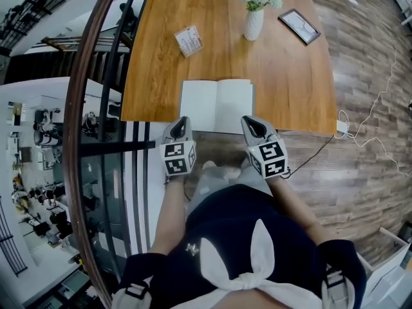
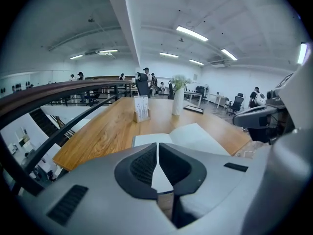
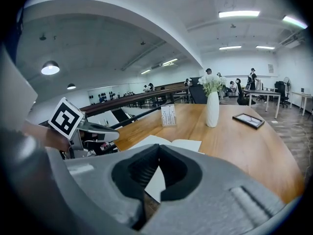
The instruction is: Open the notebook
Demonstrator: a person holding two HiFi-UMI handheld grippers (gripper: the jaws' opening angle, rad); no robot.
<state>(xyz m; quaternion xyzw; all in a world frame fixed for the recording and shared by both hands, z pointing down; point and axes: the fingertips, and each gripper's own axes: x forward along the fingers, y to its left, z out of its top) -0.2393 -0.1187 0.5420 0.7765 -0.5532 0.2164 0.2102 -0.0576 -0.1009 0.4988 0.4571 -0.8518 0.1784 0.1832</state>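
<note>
The notebook (image 1: pixel 215 105) lies open on the wooden table (image 1: pixel 161 76), its white pages flat at the near edge. My left gripper (image 1: pixel 182 122) hangs just in front of the table's edge, below the left page, jaws shut with nothing in them. To its right, my right gripper (image 1: pixel 252 124) sits below the right page, also shut and empty. Beyond the closed tips of the left gripper (image 2: pixel 157 146) in the left gripper view lie the notebook's pages (image 2: pixel 195 133). In the right gripper view the shut right gripper (image 3: pixel 159 151) points at the notebook (image 3: pixel 166 143), with the left gripper (image 3: pixel 93 129) at its left.
A white vase with flowers (image 1: pixel 253 21) stands at the back of the table, a small card stand (image 1: pixel 188 40) to its left and a dark framed picture (image 1: pixel 299 26) to its right. A curved railing (image 1: pixel 96 108) runs along the left. A cable (image 1: pixel 360 134) lies on the floor at the right.
</note>
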